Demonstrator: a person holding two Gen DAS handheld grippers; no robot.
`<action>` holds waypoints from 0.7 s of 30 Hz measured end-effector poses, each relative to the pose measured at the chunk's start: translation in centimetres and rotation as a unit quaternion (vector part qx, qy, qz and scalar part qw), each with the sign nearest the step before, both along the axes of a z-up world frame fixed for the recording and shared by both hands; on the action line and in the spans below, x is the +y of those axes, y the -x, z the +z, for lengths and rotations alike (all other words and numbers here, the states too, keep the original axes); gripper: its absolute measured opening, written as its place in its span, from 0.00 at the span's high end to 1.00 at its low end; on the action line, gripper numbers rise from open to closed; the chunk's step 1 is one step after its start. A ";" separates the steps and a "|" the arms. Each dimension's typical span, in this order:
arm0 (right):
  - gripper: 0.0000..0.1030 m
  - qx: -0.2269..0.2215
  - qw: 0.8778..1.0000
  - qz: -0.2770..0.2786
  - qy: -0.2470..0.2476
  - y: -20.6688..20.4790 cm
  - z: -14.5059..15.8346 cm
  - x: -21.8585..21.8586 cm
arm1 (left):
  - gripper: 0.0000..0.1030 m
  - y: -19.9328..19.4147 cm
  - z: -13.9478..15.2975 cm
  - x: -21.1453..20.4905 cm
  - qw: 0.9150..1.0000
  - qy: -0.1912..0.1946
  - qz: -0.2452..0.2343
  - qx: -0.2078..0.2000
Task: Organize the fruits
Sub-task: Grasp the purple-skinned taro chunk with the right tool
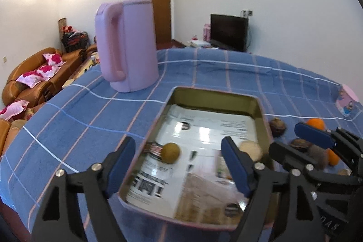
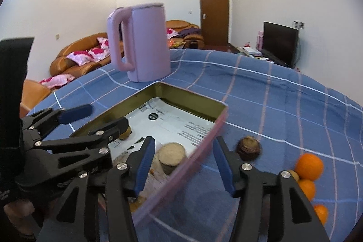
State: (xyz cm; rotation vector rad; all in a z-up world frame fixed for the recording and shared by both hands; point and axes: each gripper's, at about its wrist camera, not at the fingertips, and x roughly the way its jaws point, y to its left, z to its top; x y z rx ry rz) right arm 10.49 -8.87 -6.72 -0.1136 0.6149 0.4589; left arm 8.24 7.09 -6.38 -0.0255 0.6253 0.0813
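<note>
Blue-padded and spread wide, the left gripper hangs over the near end of a shallow metal tin, holding nothing. Between its fingers, on the printed sheet lining the tin, sits a small brownish-green fruit; a pale round fruit lies just beyond its right finger. The right gripper is likewise wide and empty, straddling the tin's right wall, with the pale fruit by its left finger. Outside the tin, ahead and right of it, rest a dark brown fruit and three oranges on the blue checked cloth. A lilac kettle stands beyond the tin.
</note>
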 end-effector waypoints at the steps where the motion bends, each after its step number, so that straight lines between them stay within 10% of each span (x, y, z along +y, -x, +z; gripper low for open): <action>1: 0.43 -0.002 1.000 -0.006 0.002 0.5 0.1 -0.7 | 0.22 0.5 0.1 -0.7 1.000 -0.003 -0.009 -0.004; 21: 0.40 0.046 0.980 -0.195 -0.012 7.0 -2.2 -15.4 | 0.21 2.9 -0.3 -10.8 0.993 -0.028 -0.111 0.005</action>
